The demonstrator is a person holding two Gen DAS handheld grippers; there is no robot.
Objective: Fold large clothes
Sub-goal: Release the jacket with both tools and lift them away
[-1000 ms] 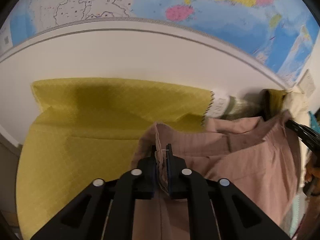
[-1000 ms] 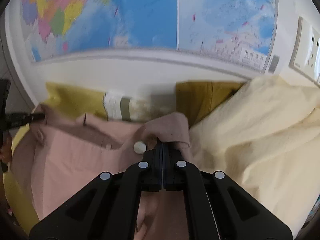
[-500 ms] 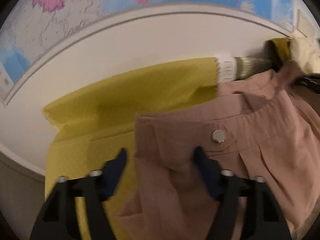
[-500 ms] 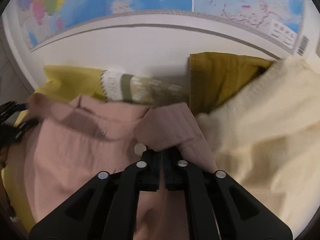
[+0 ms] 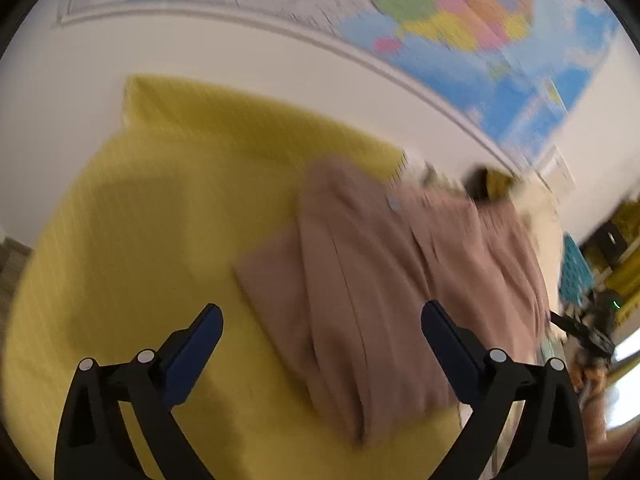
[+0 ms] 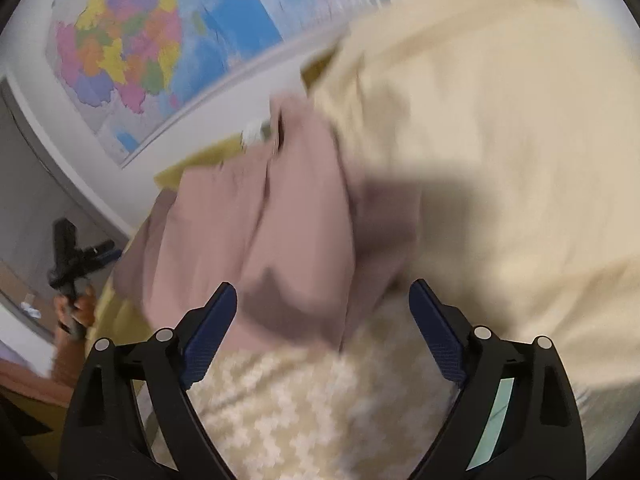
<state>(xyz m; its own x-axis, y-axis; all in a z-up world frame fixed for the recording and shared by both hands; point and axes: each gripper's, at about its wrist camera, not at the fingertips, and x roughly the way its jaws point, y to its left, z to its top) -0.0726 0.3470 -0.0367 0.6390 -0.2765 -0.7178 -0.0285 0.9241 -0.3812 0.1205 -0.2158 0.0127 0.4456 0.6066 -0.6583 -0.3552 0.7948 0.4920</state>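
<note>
The dusty pink trousers (image 5: 384, 276) lie folded on the yellow cloth (image 5: 152, 240), waistband toward the wall. My left gripper (image 5: 320, 332) is open and empty, above the near end of the trousers. In the right wrist view the pink trousers (image 6: 260, 236) lie left of a cream knit garment (image 6: 500, 168). My right gripper (image 6: 322, 312) is open and empty, above the near edge of the trousers and the cream knit. The left gripper (image 6: 80, 256) shows at the far left, held in a hand. Both views are blurred by motion.
A coloured wall map (image 5: 440, 20) hangs on the white wall behind the surface. A mustard cloth (image 5: 498, 182) lies at the back by the cream garment. A teal item (image 5: 576, 276) and dark objects sit at the far right.
Both grippers let go of the pink trousers' waistband, opened wide and drew back. The trousers now lie flat on the yellow cloth.
</note>
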